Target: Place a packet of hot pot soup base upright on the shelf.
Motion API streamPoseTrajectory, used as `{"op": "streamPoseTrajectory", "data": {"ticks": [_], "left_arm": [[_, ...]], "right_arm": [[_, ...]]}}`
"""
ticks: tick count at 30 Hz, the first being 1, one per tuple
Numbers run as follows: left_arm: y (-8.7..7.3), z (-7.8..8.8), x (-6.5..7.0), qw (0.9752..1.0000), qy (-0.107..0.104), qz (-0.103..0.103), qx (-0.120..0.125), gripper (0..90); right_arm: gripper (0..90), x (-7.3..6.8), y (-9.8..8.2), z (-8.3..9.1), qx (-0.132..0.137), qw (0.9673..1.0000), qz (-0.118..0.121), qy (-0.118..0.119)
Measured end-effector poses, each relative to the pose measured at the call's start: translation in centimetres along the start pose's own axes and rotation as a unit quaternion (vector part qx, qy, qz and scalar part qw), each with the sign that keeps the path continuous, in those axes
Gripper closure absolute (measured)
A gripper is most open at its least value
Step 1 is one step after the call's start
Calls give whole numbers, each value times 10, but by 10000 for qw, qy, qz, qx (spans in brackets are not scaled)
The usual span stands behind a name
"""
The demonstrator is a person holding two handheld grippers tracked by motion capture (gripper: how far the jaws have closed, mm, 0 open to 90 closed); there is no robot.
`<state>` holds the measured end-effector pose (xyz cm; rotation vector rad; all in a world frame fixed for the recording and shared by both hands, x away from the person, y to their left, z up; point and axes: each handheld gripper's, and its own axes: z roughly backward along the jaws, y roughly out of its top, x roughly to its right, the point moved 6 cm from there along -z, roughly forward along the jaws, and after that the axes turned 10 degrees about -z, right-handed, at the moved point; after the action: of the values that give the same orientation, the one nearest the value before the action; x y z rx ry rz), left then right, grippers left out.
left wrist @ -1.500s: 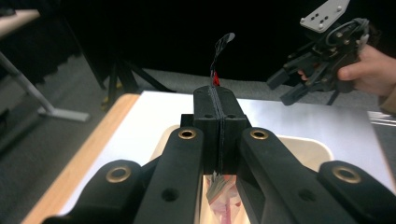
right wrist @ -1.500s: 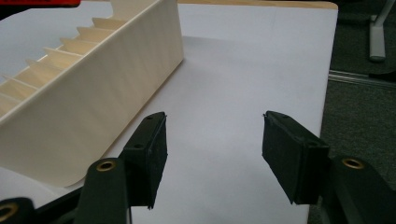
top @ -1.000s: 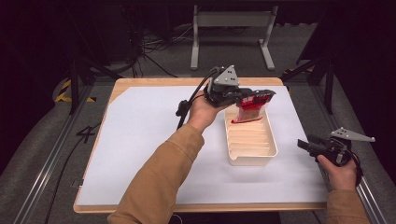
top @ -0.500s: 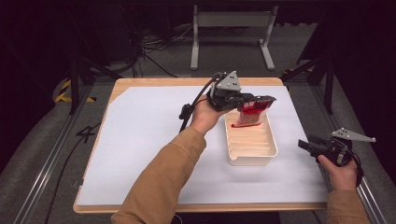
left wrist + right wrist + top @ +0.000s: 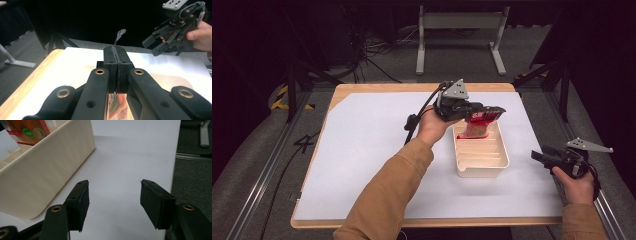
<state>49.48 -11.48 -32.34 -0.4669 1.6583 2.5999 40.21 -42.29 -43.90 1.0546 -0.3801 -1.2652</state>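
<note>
Lowered a little since a second ago, the left gripper (image 5: pixel 492 113) has its jaws pinched tight on the top edge of a red packet (image 5: pixel 475 126), which hangs upright into the far end of the cream tray (image 5: pixel 482 167). Well off to the right, the right gripper (image 5: pixel 546 156) waits wide open, empty.
</note>
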Motion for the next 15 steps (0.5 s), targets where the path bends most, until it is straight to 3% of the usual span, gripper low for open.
{"op": "streamPoseTrajectory", "data": {"ticks": [8, 15], "left_arm": [[-5, -3, 0, 9997, -60, 188, 111, 891], [-11, -5, -1, 9978, -205, 565, 274, 891]], "right_arm": [[400, 0, 0, 0, -9, 10000, -13, -4], [399, 0, -1, -1, -38, 10000, -39, 16]]}}
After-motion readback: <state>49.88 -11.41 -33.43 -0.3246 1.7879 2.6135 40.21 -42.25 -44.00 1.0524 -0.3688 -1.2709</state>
